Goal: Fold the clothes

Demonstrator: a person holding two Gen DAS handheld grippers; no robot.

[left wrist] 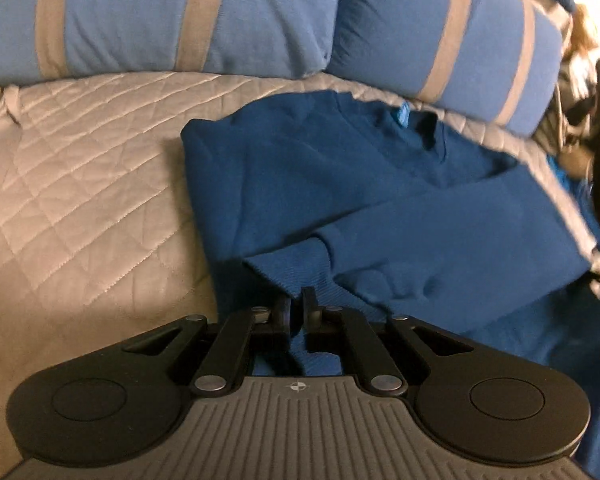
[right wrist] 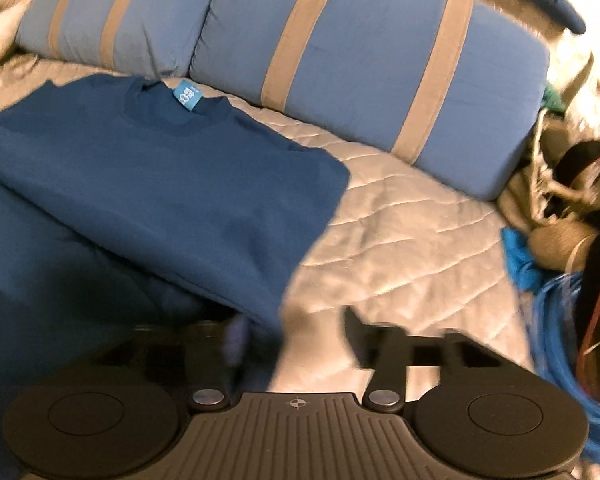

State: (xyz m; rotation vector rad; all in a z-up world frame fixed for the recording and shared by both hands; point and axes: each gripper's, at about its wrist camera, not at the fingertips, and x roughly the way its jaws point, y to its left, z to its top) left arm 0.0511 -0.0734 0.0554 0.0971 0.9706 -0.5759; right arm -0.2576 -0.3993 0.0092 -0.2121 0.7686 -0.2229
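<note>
A dark blue sweater [left wrist: 340, 184] lies on the quilted bedspread [left wrist: 80, 168], its neck with a light blue label [right wrist: 186, 98] towards the pillows. One sleeve is folded across the body, and its ribbed cuff [left wrist: 288, 270] runs down into my left gripper [left wrist: 296, 306]. That gripper's fingers stand almost together with the blue fabric pinched between them. My right gripper [right wrist: 296, 332] is blurred and open at the sweater's [right wrist: 160, 184] right-hand lower edge. Its left finger [right wrist: 236, 336] sits by or under the cloth's corner, its right finger [right wrist: 354, 326] over bare quilt.
Two blue pillows with tan stripes [right wrist: 360, 80] lie along the far side of the bed. Past the bed's right edge sit a coil of blue cable [right wrist: 560, 340], bags and other clutter [right wrist: 560, 200]. Bare quilt [right wrist: 400, 240] stretches to the right of the sweater.
</note>
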